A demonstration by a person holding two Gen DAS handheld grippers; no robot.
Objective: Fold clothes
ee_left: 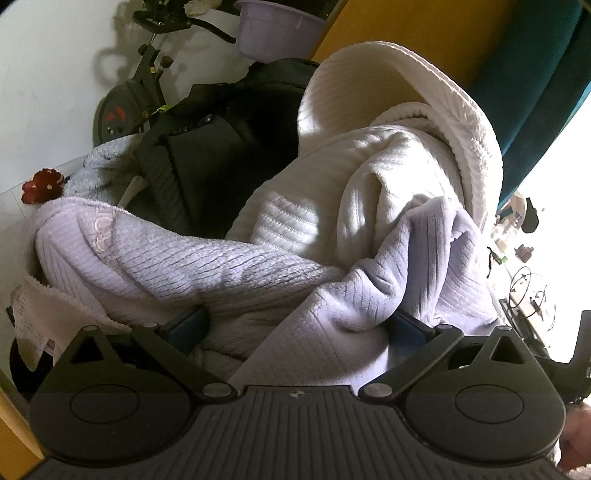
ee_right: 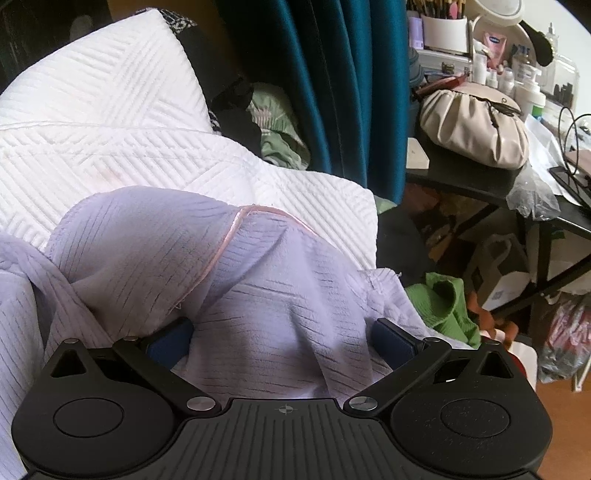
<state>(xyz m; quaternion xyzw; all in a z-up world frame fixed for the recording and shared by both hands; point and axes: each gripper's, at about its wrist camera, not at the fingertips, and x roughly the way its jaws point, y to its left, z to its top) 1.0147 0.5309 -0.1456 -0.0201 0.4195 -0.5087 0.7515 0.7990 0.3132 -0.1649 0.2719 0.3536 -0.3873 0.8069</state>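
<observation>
Cluttered bedroom corner. Left wrist view, left to right: white wall, exercise bike (ee_left: 136, 92), lavender tub (ee_left: 277, 29) up top, black bag (ee_left: 221, 147), yellow panel (ee_left: 406, 29), teal curtain (ee_left: 535, 92) far right. Red plush bit (ee_left: 40, 184) at left edge.

Left gripper (ee_left: 295, 328): jaws spread wide, blue pads (ee_left: 188, 326) buried in lilac ribbed garment (ee_left: 184, 266). Fabric bunched between and over both fingers; real clamp or just draped, cannot tell. Cream ribbed garment (ee_left: 369, 166) heaped behind and above lilac one, touching it, rolled edge arching over top.

Right wrist view, left to right: white quilted bedding (ee_right: 110, 129), green floral cloth (ee_right: 277, 125), teal curtain (ee_right: 332, 92), black desk (ee_right: 480, 192) loaded with beige pouch (ee_right: 476, 125) and bottles, green cloth (ee_right: 447, 302) low beside lilac garment (ee_right: 258, 280).

Right gripper (ee_right: 280, 338): jaws wide apart too, lilac fabric with pink satin trim (ee_right: 225, 254) draped over the gap, covering pad tips. Not pinched shut; hold unclear. Lilac garment lying on white bedding, crumpled, unfolded.
</observation>
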